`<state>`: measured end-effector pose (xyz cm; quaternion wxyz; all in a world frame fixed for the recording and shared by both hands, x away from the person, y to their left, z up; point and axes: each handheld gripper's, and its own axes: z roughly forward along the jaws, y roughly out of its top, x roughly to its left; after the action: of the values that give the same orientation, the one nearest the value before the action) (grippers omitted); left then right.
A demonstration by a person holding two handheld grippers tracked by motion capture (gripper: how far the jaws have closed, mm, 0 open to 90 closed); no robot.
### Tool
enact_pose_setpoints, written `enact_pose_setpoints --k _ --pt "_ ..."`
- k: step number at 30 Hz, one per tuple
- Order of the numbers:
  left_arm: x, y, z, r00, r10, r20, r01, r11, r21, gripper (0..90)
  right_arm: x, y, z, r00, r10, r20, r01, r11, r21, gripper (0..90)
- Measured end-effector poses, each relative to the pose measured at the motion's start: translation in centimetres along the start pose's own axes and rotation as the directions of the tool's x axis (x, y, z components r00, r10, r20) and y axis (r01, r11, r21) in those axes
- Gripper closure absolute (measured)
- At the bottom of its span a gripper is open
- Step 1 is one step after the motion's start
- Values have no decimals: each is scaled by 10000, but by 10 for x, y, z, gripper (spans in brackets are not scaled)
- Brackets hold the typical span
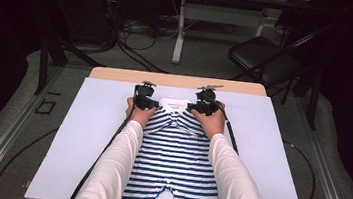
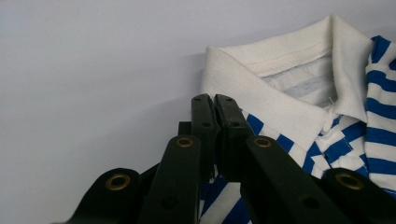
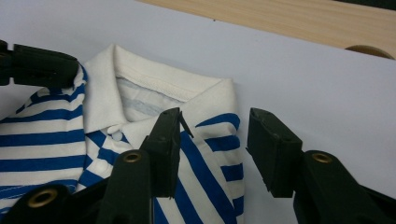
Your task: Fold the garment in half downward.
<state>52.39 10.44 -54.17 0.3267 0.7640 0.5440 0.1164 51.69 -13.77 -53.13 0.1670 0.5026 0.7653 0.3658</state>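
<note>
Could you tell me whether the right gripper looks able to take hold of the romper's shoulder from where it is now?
Probably yes: the right gripper is open, its jaws straddling the striped romper's shoulder edge beside the white collar, with nothing between.

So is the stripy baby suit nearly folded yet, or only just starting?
Only just starting, it seems. Done: the striped romper lies flat and face up on the white board, collar neat. In hand: the left gripper has its jaws shut at the shoulder by the collar, while the right gripper sits open over the other shoulder. Left: no fold shows yet.
</note>
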Motion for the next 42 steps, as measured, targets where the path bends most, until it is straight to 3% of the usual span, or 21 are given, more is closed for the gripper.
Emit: enact_pose_setpoints --k 12,31,42 --pt "-7 -3 -4 9997 62 -244 -67 9998 -205 875 -8 -3 9 9984 320 459 -316 9995 -80 648" --pt "-8 -4 -6 9994 243 -240 -250 9993 -290 875 -10 -10 23 9992 217 338 -235 9983 539 742" --pt "-7 -4 -6 9995 246 -210 -252 9993 -293 875 -1 -12 22 9966 -620 538 595 9971 470 877"
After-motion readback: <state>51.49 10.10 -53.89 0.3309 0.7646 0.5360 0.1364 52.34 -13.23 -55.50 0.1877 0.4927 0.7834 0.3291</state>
